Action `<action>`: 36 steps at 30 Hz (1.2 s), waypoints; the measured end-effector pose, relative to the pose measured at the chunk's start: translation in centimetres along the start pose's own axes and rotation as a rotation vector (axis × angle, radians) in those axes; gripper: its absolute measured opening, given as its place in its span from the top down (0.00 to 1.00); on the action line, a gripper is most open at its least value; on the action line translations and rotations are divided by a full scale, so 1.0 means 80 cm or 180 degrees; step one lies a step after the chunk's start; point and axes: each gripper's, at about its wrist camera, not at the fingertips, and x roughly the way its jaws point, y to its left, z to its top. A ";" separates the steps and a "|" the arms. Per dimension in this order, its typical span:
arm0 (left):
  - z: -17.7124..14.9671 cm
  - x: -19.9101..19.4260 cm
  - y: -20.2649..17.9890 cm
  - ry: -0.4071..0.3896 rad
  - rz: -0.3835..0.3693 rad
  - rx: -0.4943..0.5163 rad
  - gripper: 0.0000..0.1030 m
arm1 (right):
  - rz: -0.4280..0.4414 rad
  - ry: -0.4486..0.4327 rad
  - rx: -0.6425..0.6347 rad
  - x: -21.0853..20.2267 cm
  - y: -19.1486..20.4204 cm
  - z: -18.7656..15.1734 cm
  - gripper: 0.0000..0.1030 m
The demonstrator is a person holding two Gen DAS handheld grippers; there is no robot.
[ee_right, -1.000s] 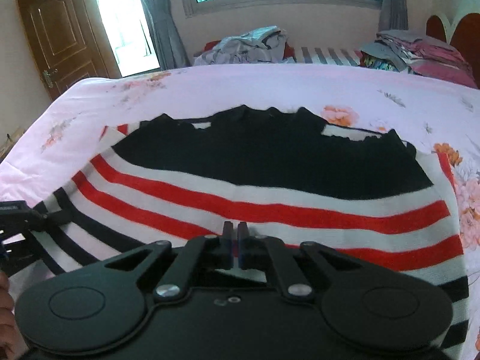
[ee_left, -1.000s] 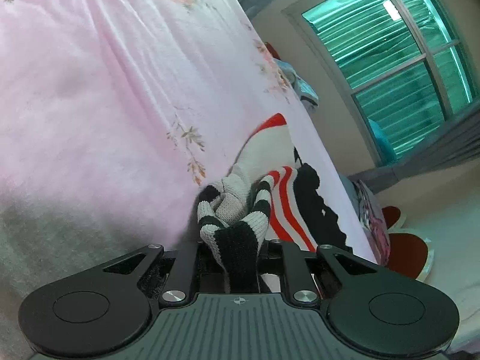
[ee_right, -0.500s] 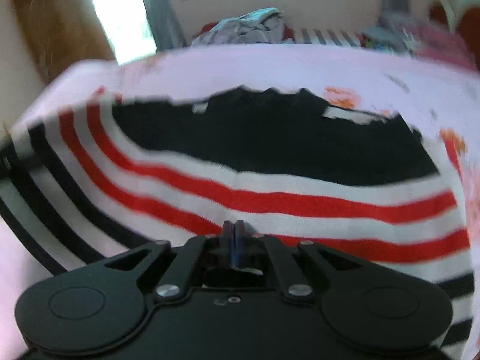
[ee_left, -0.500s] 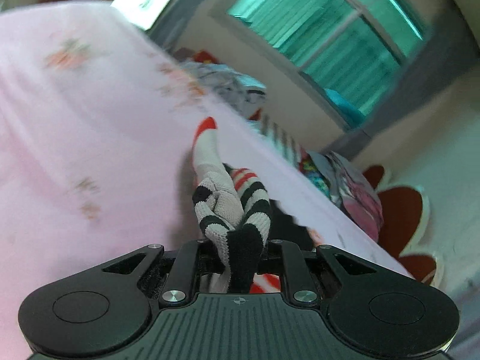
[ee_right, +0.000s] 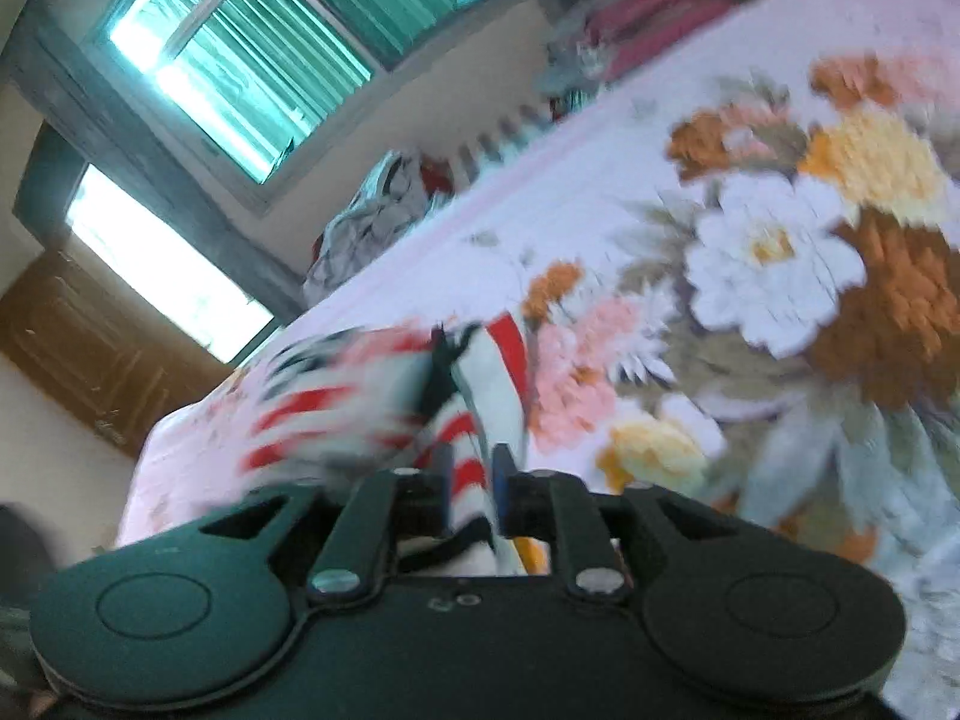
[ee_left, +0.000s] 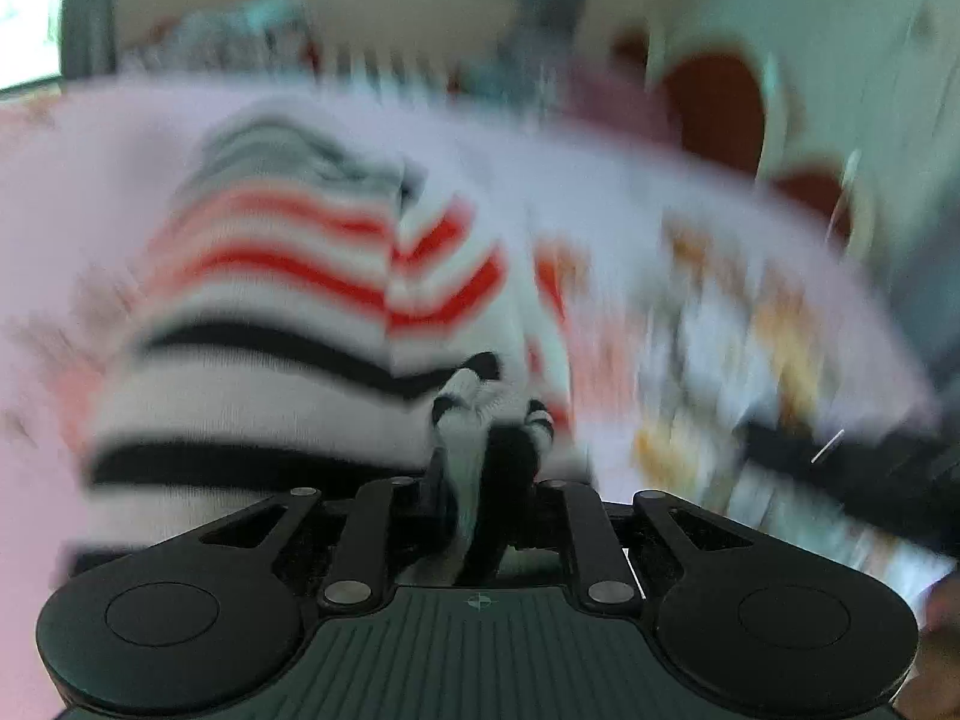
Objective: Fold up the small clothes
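The left gripper [ee_left: 489, 468] is clenched on a bunched black-and-white corner of the striped sweater [ee_left: 282, 300]; the right gripper [ee_right: 471, 480] pinches a red-and-white fold of the same knit between narrowly parted fingers. The sweater, white with red and black bands, lies doubled over on the pink floral bedsheet [ee_right: 774, 252]. Both views are blurred, so its long axis cannot be judged.

Striped sweater [ee_left: 270, 312], red/black/white knit, bunched & folded over on pink floral bedspread [ee_right: 600, 192], pic blurry.
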 end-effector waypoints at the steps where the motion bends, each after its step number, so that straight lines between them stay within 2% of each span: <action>1: -0.003 -0.005 -0.011 -0.0059 0.0084 0.0107 0.79 | 0.0038 0.0036 0.0071 -0.003 -0.004 0.001 0.65; 2: 0.000 -0.020 -0.016 -0.0086 0.0017 0.0159 0.67 | 0.0089 0.0041 0.0115 -0.006 -0.006 0.002 0.48; 3: 0.002 -0.035 -0.013 -0.0111 -0.0120 0.0132 0.62 | 0.0153 0.0009 0.0123 -0.011 -0.009 0.004 0.42; 4: 0.008 -0.056 -0.003 -0.0195 -0.0245 0.0045 0.61 | 0.0239 0.0007 0.0113 -0.013 -0.009 0.006 0.40; 6: 0.015 -0.101 0.019 -0.0452 -0.0366 -0.0007 0.61 | 0.0379 0.0077 0.0118 -0.005 -0.004 0.011 0.45; 7: 0.019 -0.116 0.034 -0.0579 -0.0338 -0.0022 0.61 | 0.0458 0.0118 0.0112 0.002 0.002 0.012 0.47; 9: 0.024 -0.133 0.072 -0.0743 -0.0106 -0.0064 0.61 | 0.0525 0.0208 0.0040 0.019 0.016 0.010 0.48; 10: 0.029 -0.131 0.094 -0.0719 0.0047 -0.0073 0.62 | 0.0516 0.0266 -0.0012 0.033 0.025 0.009 0.48; 12: 0.033 -0.123 0.133 -0.0667 0.0129 -0.0204 0.66 | 0.0468 0.0352 -0.0122 0.059 0.039 0.006 0.49; 13: 0.033 -0.117 0.150 -0.0603 0.0121 -0.0298 0.77 | 0.0424 0.0368 -0.0172 0.069 0.043 0.006 0.50; 14: 0.031 -0.110 0.163 -0.0529 0.0104 -0.0359 0.82 | 0.0380 0.0395 -0.0217 0.081 0.047 0.007 0.51; 19: 0.017 -0.077 0.185 -0.0344 0.0012 -0.0418 0.82 | 0.0149 0.0602 -0.0360 0.135 0.056 0.011 0.54; 22: 0.009 -0.050 0.185 -0.0256 0.0021 -0.0359 0.85 | -0.0022 0.0735 -0.0539 0.157 0.065 0.005 0.56; 24: 0.015 -0.040 0.181 -0.0248 0.0017 -0.0268 0.85 | -0.0140 0.0740 -0.0734 0.162 0.076 -0.001 0.65; 25: 0.018 -0.038 0.179 -0.0250 0.0014 -0.0232 0.87 | -0.0178 0.0721 -0.0834 0.161 0.081 -0.004 0.75; 26: 0.021 -0.038 0.179 -0.0271 -0.0004 -0.0184 0.92 | -0.0221 0.0671 -0.0944 0.160 0.087 -0.005 0.80; 28: 0.027 -0.034 0.176 -0.0285 -0.0042 -0.0084 0.96 | -0.0274 0.0515 -0.1210 0.145 0.102 -0.013 0.82; 31: 0.033 -0.034 0.172 -0.0278 -0.0182 0.0044 0.98 | -0.0370 0.0264 -0.1479 0.110 0.115 -0.023 0.83; 32: 0.034 -0.033 0.168 -0.0270 -0.0260 0.0089 0.98 | -0.0383 0.0206 -0.1486 0.101 0.112 -0.025 0.83; 34: 0.035 -0.020 0.151 -0.0149 -0.0148 0.0327 0.98 | -0.0418 0.0185 -0.1377 0.095 0.094 -0.030 0.83; 36: 0.037 -0.011 0.139 -0.0058 -0.0067 0.0484 0.98 | -0.0517 0.0320 -0.1147 0.113 0.067 -0.033 0.83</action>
